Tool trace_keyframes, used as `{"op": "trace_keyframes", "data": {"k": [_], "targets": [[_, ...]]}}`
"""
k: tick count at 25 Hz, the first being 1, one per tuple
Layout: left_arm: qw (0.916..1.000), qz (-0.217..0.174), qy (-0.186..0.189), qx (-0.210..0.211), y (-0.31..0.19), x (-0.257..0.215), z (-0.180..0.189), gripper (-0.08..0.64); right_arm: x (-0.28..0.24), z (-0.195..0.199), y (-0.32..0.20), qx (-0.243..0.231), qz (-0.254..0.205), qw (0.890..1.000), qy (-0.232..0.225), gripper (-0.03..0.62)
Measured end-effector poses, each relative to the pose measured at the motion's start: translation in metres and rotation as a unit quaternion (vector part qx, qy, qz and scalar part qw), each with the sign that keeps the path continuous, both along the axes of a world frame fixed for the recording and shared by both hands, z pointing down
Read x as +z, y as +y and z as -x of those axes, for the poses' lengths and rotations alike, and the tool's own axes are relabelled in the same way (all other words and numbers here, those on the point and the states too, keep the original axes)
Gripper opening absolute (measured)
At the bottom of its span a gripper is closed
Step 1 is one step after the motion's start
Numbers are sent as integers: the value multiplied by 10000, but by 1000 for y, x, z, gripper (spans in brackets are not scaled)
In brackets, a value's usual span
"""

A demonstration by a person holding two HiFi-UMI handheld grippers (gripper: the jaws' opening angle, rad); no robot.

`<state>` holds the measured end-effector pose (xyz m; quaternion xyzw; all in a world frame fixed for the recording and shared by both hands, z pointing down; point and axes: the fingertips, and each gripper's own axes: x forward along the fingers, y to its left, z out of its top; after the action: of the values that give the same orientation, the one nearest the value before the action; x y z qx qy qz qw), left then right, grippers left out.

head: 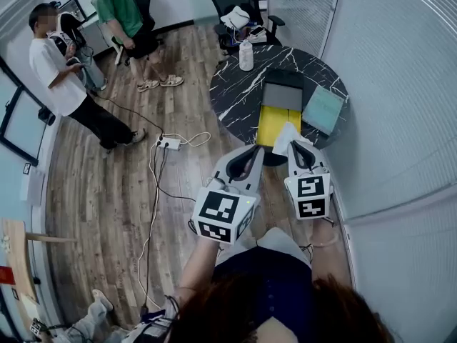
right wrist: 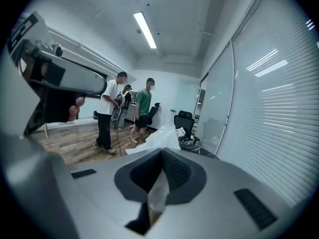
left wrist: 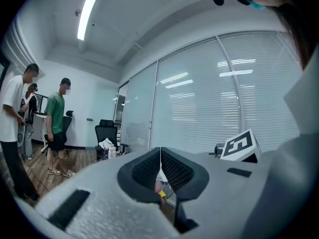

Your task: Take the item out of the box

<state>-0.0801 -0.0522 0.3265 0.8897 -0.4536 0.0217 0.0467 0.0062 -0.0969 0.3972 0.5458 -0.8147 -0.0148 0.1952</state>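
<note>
Your right gripper [head: 300, 147] has its jaws pressed together on a thin crinkled plastic bag [head: 284, 136]. In the right gripper view the film is pinched flat between the pads of the right gripper [right wrist: 162, 153], and the rest of the plastic bag [right wrist: 157, 138] fans out loosely beyond the tips. From the head view, the bag sits over the near right corner of the open yellow box [head: 275, 123], which lies on the round black marble table [head: 235, 91]. The views do not show whether the bag's far end touches the box. Your left gripper [head: 246, 159] is just beside the right one, at the near edge of the table and short of the box. In the left gripper view its jaws [left wrist: 160, 151] meet at the tips with nothing caught between them. A gray panel [head: 282, 95] lies against the far end of the box, and a pale teal panel [head: 323, 109] lies flat to its right. A white bottle [head: 245, 56] stands at the far side of the table.
</note>
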Motion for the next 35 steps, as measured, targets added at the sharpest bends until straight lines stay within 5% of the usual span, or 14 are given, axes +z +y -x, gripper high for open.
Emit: {"op": "trace_keyframes", "data": {"k": [35], "targets": [[9989,-77,-150,-432,56,-17,-67,28,-82,-68,91,-503,-774,9911,-958,25]]}}
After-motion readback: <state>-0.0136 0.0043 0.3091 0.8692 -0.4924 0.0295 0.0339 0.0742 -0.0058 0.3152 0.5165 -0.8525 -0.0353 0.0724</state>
